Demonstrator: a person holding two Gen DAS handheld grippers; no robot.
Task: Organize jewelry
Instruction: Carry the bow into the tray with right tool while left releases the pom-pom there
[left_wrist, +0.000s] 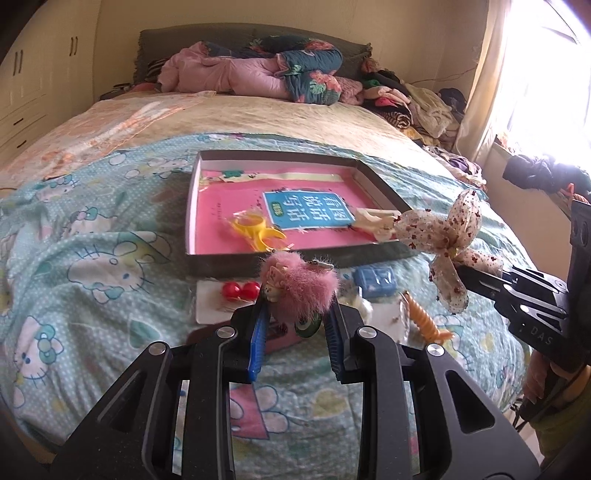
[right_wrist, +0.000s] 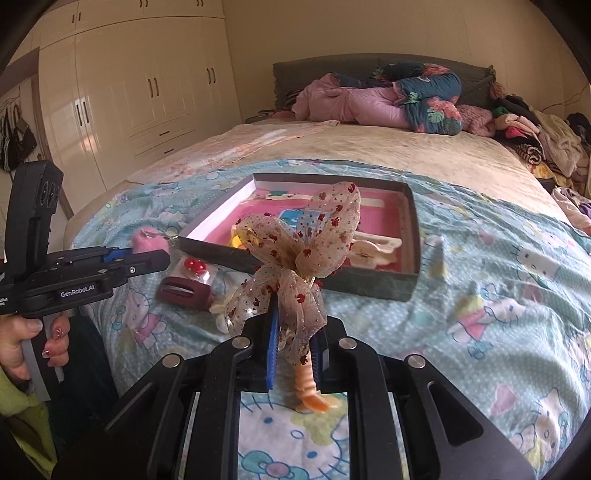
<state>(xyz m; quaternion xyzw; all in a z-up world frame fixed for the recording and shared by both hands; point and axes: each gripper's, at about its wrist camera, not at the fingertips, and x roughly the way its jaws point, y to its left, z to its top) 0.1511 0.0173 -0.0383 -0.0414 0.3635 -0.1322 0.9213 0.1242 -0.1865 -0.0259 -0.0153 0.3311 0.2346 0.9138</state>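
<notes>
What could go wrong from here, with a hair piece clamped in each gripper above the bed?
1. The sheer spotted bow sprawls far beyond the right gripper; it may snag the box wall.
2. The pink furry clip, held in the left gripper, hides items below, like the red bead card.
3. The box sits on soft bedding and may tip.
</notes>
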